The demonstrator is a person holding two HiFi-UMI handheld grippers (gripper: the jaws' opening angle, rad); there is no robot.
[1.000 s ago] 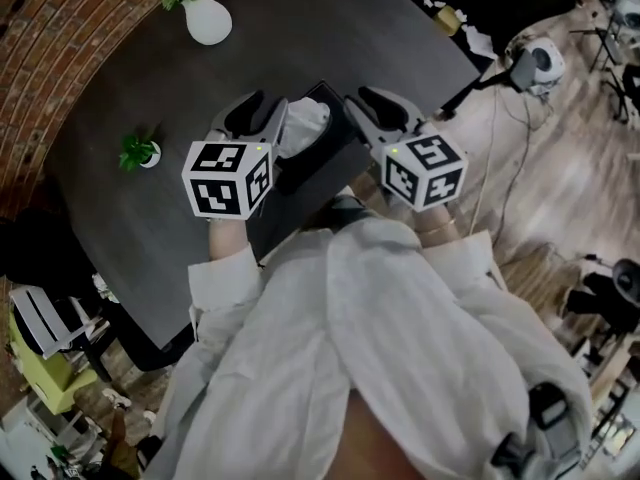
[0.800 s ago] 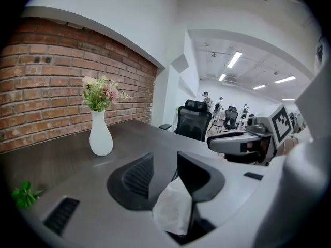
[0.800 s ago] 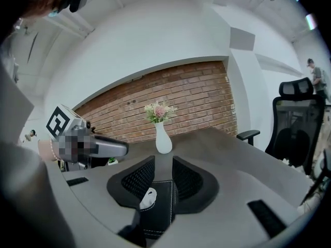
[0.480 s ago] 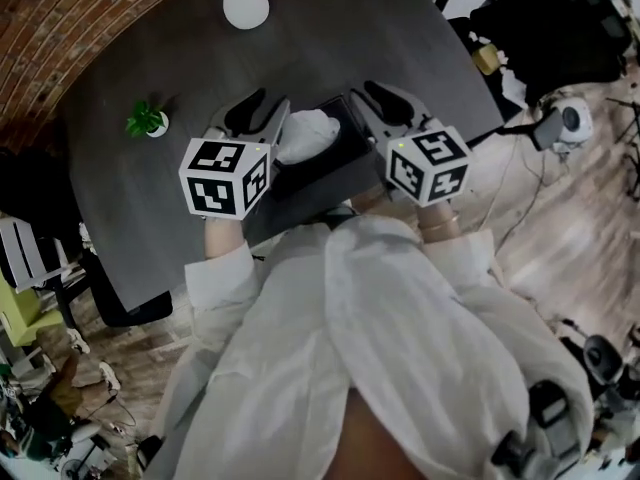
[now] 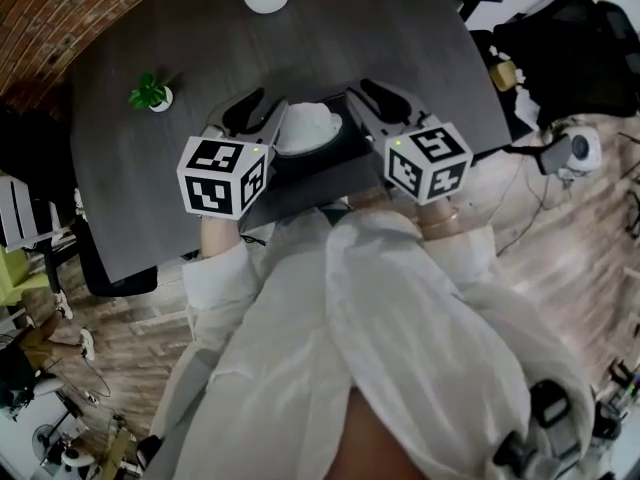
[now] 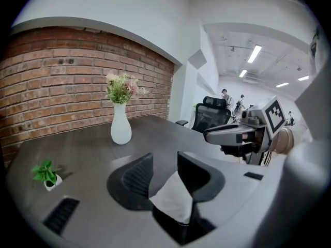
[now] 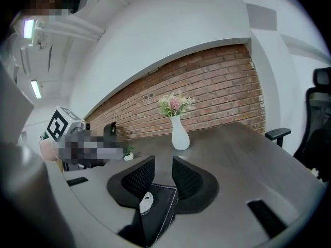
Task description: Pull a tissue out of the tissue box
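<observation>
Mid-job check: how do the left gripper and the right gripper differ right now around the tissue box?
The left gripper has the white tissue between its jaws; the right gripper has between its jaws the stitched corner of the black tissue box. In the head view, the left gripper sits at the box's left side, the right gripper at its right side. Shared: both grippers' jaws stand apart.
</observation>
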